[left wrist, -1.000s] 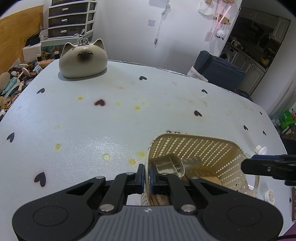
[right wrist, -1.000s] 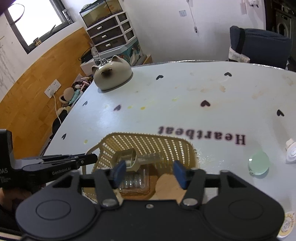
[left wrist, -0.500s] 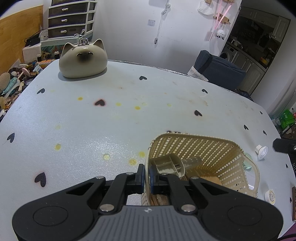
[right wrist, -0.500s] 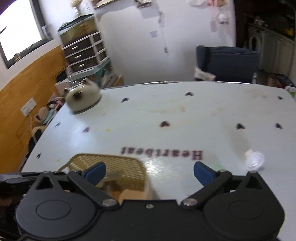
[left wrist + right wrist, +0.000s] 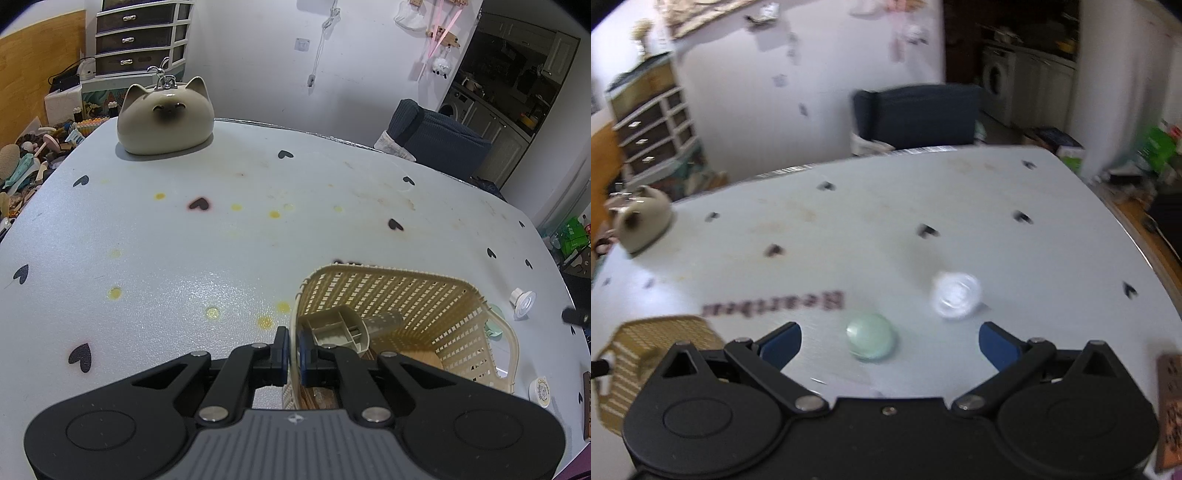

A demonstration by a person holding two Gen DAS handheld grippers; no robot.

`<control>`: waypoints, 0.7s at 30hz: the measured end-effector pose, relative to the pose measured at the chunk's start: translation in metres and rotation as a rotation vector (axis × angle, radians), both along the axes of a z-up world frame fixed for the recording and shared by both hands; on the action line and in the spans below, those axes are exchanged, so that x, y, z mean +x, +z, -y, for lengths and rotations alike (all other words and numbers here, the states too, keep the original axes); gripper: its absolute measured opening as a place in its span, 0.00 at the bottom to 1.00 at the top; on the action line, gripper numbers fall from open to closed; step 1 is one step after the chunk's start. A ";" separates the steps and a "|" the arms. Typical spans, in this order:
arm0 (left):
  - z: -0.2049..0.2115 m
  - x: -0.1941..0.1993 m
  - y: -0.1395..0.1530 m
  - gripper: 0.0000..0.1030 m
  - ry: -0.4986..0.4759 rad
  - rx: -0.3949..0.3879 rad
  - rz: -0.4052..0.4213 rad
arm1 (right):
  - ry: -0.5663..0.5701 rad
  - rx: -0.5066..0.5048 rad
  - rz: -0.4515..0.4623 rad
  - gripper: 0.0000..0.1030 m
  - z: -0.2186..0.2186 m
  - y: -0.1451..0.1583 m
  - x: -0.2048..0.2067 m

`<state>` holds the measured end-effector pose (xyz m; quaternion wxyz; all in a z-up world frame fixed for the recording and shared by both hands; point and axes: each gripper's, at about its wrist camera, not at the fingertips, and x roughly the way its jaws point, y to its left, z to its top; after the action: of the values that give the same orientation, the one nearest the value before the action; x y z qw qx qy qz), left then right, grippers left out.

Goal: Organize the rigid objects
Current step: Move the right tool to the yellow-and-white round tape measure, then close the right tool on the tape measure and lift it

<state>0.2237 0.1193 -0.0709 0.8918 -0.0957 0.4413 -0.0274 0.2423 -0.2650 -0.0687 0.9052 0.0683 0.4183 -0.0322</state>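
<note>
My left gripper (image 5: 292,350) is shut on the near wall of a tan slatted basket (image 5: 402,295), which holds a beige scoop (image 5: 338,328), a clear tube and a brown piece. My right gripper (image 5: 889,341) is open wide and empty. A pale green glass dome (image 5: 870,335) lies on the table between its fingers. A clear round plastic cap (image 5: 956,300) lies just beyond, to the right. The basket also shows at the left of the right wrist view (image 5: 661,332). The right wrist view is blurred.
A ceramic cat-shaped pot (image 5: 166,116) stands at the table's far left. A small round white lid (image 5: 540,389) and a brown block (image 5: 1171,402) lie near the right edge. The white cap (image 5: 522,301) lies right of the basket. A dark chair (image 5: 436,138) stands behind the table.
My right gripper has swung right, away from the basket, and opened wider; it now frames the green dome. My left gripper and the basket have stayed still.
</note>
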 end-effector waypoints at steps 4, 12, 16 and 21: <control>0.000 0.000 0.000 0.05 0.000 0.001 0.000 | -0.096 -0.044 -0.062 1.00 0.017 -0.025 -0.005; 0.000 0.000 0.000 0.05 0.000 0.000 0.000 | -0.181 -0.036 -0.182 1.00 0.036 -0.070 -0.014; 0.000 0.000 0.000 0.05 0.000 0.000 0.000 | -0.188 -0.030 -0.219 1.00 0.037 -0.084 -0.019; 0.000 0.000 0.000 0.05 0.000 0.001 0.000 | -0.220 -0.025 -0.250 0.87 0.040 -0.095 -0.026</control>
<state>0.2238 0.1192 -0.0707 0.8919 -0.0952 0.4413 -0.0272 0.2161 -0.3050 -0.1639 0.8377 0.0980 0.5174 -0.1446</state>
